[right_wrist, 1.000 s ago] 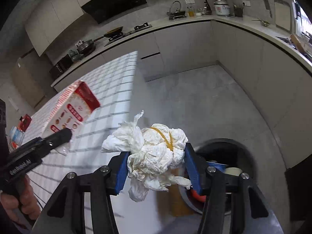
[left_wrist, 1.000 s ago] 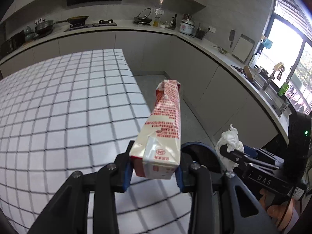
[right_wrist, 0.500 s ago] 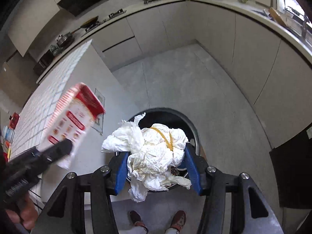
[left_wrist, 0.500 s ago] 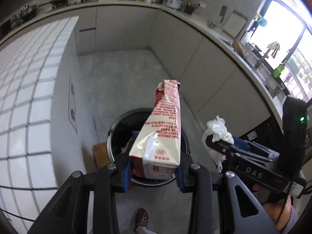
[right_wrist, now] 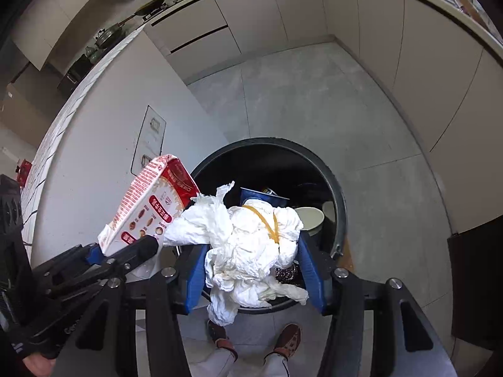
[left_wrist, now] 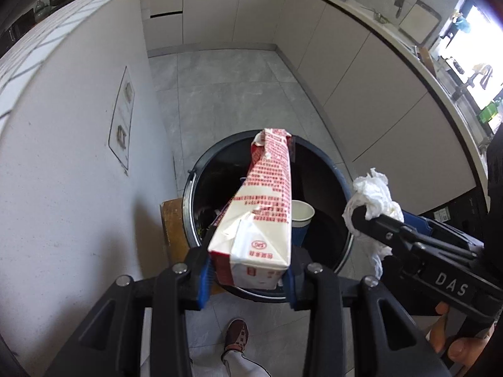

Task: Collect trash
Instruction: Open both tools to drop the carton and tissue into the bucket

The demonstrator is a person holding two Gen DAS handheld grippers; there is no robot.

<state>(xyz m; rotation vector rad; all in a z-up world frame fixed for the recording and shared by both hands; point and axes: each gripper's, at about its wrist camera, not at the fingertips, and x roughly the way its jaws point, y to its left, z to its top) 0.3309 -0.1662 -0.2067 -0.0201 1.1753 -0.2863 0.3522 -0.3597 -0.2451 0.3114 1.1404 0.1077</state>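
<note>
- Jaws of the left gripper are clamped on the near end of the milk carton, which sticks out over the open trash bin, so it can fall straight in.
- Jaws of the right gripper have just been opening a little; the crumpled tissue wad is between them, above the bin's near rim.
- Paper cups already lie inside.

Your carton was printed paperboard, faintly glossy, dented. Your tissue wad was crumpled matt paper. At twelve o'clock, the bin looked smooth dark plastic; the floor matt grey stone.
</note>
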